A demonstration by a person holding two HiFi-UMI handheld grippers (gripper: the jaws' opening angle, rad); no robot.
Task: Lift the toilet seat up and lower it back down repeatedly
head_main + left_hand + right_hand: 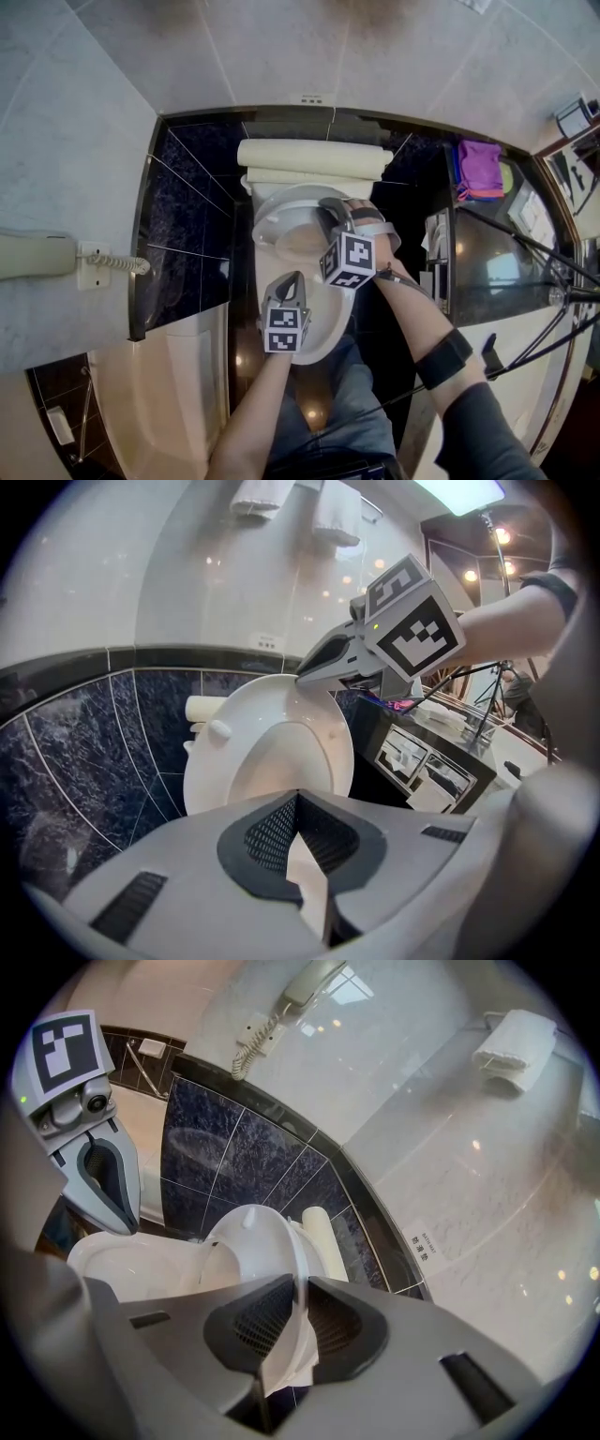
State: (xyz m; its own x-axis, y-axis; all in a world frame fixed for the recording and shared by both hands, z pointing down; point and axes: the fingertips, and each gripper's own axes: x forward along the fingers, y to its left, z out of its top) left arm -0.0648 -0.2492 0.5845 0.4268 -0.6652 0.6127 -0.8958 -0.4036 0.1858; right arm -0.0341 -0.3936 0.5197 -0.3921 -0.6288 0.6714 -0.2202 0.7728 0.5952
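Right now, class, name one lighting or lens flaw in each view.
Head view: the fisheye bows the wall tile joints. Left gripper view: the ceiling light is blown out white, the corners black. Right gripper view: lamp glints speckle the glossy wall, and the corners are dark too.

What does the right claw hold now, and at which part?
The raised toilet seat; the right claw pinches its thin outer rim.

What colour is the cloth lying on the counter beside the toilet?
Purple, verging on magenta. The cloth shows best in the head view.
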